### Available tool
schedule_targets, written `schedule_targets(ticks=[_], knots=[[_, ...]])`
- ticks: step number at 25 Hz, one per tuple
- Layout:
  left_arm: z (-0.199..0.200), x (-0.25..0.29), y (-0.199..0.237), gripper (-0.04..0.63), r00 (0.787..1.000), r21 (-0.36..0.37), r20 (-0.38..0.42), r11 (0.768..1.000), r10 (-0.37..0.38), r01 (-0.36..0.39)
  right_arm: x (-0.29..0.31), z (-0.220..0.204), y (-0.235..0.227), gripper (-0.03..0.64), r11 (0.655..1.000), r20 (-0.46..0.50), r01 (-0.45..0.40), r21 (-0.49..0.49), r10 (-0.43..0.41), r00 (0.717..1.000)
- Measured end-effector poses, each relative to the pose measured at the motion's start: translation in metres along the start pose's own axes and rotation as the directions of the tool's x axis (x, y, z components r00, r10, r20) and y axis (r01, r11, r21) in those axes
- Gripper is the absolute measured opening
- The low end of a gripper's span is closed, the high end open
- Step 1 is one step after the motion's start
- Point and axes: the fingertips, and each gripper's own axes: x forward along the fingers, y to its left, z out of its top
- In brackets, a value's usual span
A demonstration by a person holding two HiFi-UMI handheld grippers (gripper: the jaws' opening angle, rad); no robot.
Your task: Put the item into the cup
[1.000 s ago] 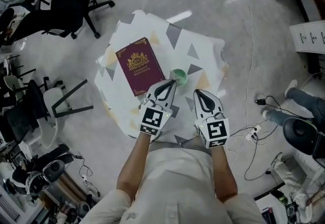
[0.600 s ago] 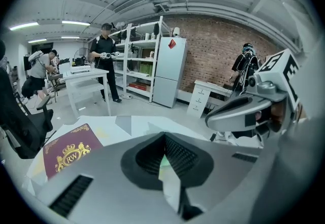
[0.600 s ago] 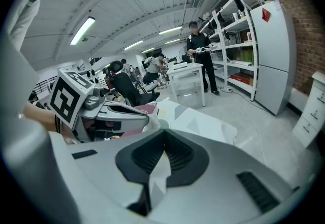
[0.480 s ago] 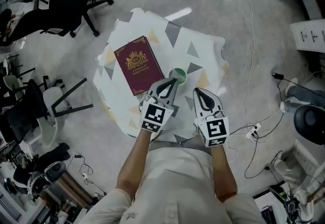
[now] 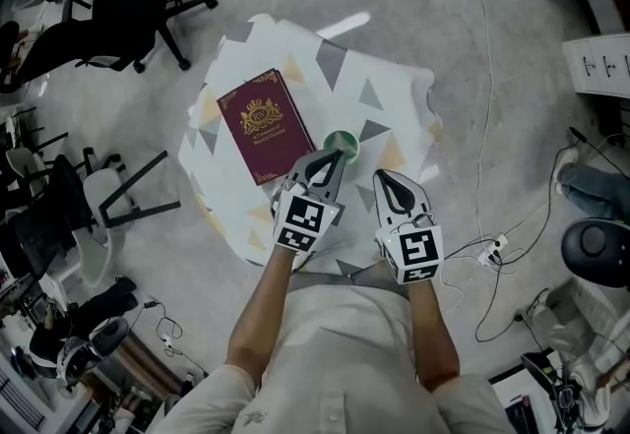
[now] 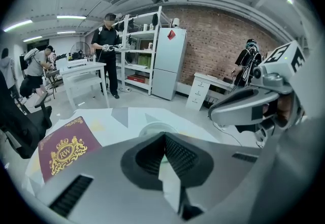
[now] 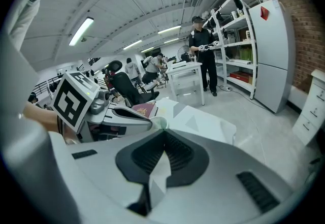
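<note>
Left hand-held gripper, jaws together, has tilted, tips perhaps touching cup

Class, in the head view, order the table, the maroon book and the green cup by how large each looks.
1. table, largest
2. maroon book, lying on it
3. green cup, smallest
The book and cup both rest on the table, so nearness to the camera hardly skews this order.
</note>
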Motion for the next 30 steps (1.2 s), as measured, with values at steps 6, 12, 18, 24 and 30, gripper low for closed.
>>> schedule_targets(ticks=[6, 12, 18, 24, 30], knots=[[-0.007, 0.006, 0.001, 0.012, 0.999, 0.014, -0.047, 1.0, 0.012, -0.011, 0.0, 0.0, -0.001, 0.008, 1.0, 0.002, 0.001, 0.004, -0.001, 1.0], [-0.012, 0.012, 0.002, 0.012, 0.996, 0.014, -0.085, 1.0, 0.02, -0.019, -0.001, -0.001, -0.003, 0.008, 1.0, 0.003, 0.003, 0.003, -0.003, 1.0], [-0.011, 0.015, 0.001, 0.012, 0.995, 0.029, -0.096, 0.999, 0.027, -0.024, -0.003, -0.001, -0.003, 0.008, 1.0, 0.008, 0.005, 0.009, -0.005, 1.0], [-0.012, 0.017, 0.001, 0.014, 0.994, 0.037, -0.104, 0.999, 0.037, -0.033, -0.004, -0.003, -0.003, 0.008, 1.0, 0.008, 0.008, 0.014, -0.009, 1.0], [-0.012, 0.017, 0.002, 0.014, 0.992, 0.046, -0.118, 0.998, 0.051, -0.046, -0.005, -0.003, -0.004, 0.008, 1.0, 0.013, 0.014, 0.017, -0.014, 1.0]])
